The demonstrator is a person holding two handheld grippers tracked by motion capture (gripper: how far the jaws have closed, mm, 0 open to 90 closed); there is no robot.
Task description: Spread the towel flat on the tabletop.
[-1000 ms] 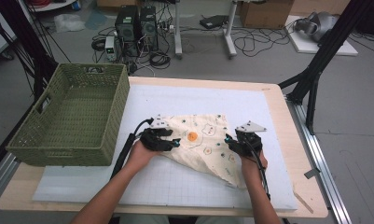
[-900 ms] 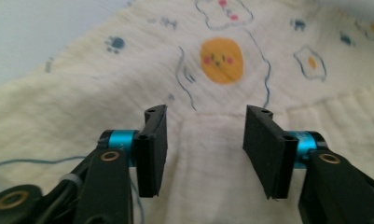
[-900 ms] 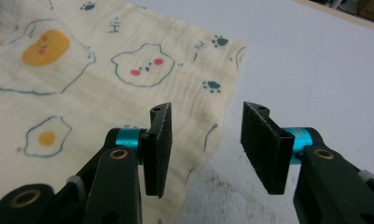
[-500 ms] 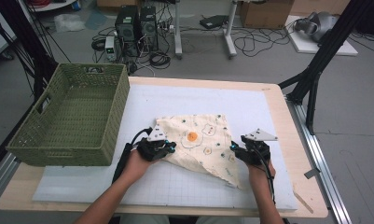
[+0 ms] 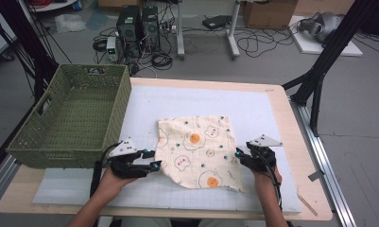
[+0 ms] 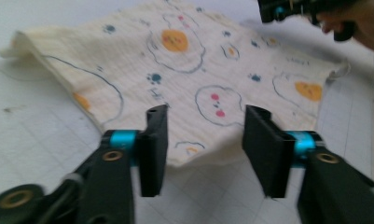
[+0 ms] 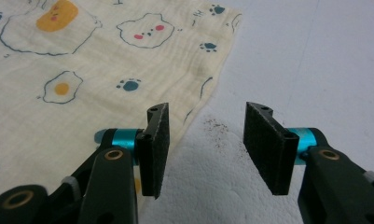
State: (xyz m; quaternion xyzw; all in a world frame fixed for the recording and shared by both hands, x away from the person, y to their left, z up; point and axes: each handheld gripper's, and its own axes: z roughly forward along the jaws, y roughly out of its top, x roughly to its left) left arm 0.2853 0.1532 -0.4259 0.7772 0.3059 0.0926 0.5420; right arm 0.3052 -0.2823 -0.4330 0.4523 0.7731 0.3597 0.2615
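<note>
- We see the printed cloth lying spread and nearly flat on the white mat that covers the surface, roughly at its middle toward our side.
- Our left tool sits just beside the cloth's left edge; its jaws have just been opening and stand apart with nothing pinched, the cloth's near hem lying just past their tips.
- Our right tool sits at the cloth's right edge, jaws apart and gripping nothing; that edge runs just inside one jaw, bare mat between them.
- The green woven basket stands at the surface's left edge, near the left tool.
- Open mat lies beyond the cloth and to its right.
</note>
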